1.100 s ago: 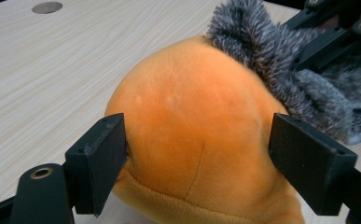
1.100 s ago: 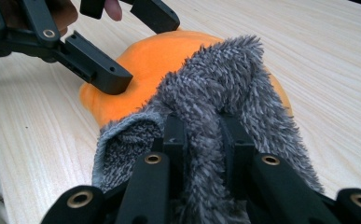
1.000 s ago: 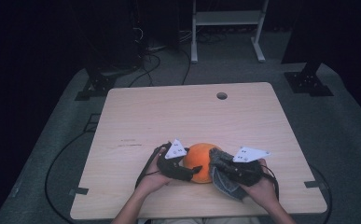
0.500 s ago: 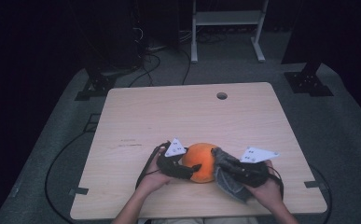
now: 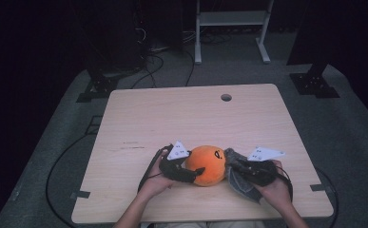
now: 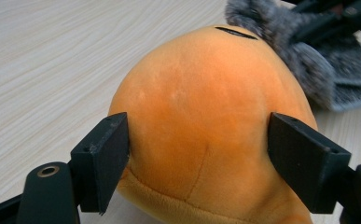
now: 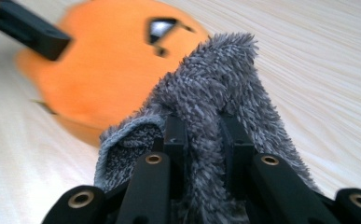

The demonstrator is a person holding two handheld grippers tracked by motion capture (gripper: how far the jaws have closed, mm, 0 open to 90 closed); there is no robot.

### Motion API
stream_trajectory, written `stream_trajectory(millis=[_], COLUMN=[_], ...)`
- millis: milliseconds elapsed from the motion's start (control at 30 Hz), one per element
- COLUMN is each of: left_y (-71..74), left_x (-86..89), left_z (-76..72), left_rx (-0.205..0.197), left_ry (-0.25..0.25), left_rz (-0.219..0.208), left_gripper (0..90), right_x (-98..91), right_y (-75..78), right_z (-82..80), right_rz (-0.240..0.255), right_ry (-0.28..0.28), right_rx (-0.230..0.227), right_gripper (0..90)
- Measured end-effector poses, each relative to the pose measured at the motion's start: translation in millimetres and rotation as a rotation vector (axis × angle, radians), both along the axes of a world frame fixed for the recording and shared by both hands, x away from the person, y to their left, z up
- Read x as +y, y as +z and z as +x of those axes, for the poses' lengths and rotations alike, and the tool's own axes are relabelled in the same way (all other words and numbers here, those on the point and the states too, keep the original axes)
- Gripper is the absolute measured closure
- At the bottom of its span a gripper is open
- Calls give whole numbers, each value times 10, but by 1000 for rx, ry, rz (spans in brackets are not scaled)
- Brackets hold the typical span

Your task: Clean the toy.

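The orange plush toy point(image 5: 208, 165) sits low in the centre of the high view, near the bench's point(image 5: 191, 118) front edge, between the two hands. The left gripper point(image 5: 191, 172) grasps it from the frame's left; in the left gripper view its jaws press into both flanks of the toy point(image 6: 206, 126). The right gripper point(image 5: 236, 167) comes from the frame's right with its jaws clenched on a fold of fuzzy grey cloth point(image 7: 215, 93), whose free end rises ahead of the jaws. In the right gripper view the toy point(image 7: 108, 70) lies ahead and to the upper left, with the cloth just beside it; I cannot tell whether they touch. The cloth is therefore the nearer thing to bring against the toy's right side. Bare bench stretches towards the top of the high view; the front edge below the hands is close.
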State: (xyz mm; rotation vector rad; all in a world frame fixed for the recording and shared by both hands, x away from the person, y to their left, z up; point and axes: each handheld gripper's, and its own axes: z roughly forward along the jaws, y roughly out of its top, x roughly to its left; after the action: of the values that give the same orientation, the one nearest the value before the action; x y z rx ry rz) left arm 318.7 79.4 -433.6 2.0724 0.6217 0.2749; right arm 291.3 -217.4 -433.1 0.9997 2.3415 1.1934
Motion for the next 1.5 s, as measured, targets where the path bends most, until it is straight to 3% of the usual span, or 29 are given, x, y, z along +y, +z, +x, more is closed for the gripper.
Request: stream_trajectory(millis=[100, 133, 167, 267, 300, 367, 600, 700, 767, 800, 900, 967, 1033, 1100, 1200, 1267, 1433, 1500], left_y=[-4, -4, -4, -10, -18, -19, -7, 0, -2, -2, 37, 95, 106, 64, 50, 47, 14, 11], left_x=[-10, -10, -10, -1, 8, 9, 3, -16, -33, -33, -29, -28, -51, -97, -107, -99, -49, -52], left_z=[-5, -5, -7, -8, -10, -15, -48, -82, -90, -90, -117, -139, -150, -150, -146, -135, -99, -93], left_rx=[1, 1, 0, 4, 0, -2, -15, -27, -31, -31, -57, -100, -108, -116, -108, -95, -63, -58], left_ry=[-5, -5, -7, -8, -11, -10, -23, -44, -53, -53, -71, -76, -87, -89, -86, -75, -68, -69], left_rz=[1, 1, 3, 0, -8, -9, 13, 26, 27, 27, 42, 42, 22, 57, 53, 43, 20, 22], left_gripper=[218, 218, 218, 218, 218, 218, 216, 215, 215, 216, 212, 203, 202, 203, 215, 217, 222, 223], right_x=[24, 24, 129, 225, 274, 213, -31, -99, -51, -10, 119, 174, 193, 203, 175, 83, -82, -81], right_y=[100, 100, 151, 148, 94, 73, -8, 61, 148, 171, 127, 59, 51, 60, 51, 26, -55, 9], right_z=[-45, -45, -97, -131, -131, -86, 17, 10, -31, -48, -65, -79, -106, -138, -120, -45, 55, 5], right_rz=[90, 90, 102, 72, 28, 52, 31, 101, 169, 178, 115, 81, 85, 74, 73, 82, 37, 78], right_ry=[33, 33, 80, 108, 110, 100, 8, 2, 42, 58, 87, 95, 107, 111, 107, 72, -22, -7], right_rx=[-17, -17, -36, -47, -56, -25, 17, 13, -6, -13, -5, -5, -8, -19, -12, 17, 59, 33], right_gripper=[747, 747, 746, 745, 744, 744, 745, 744, 744, 744, 744, 744, 744, 743, 742, 742, 744, 744])
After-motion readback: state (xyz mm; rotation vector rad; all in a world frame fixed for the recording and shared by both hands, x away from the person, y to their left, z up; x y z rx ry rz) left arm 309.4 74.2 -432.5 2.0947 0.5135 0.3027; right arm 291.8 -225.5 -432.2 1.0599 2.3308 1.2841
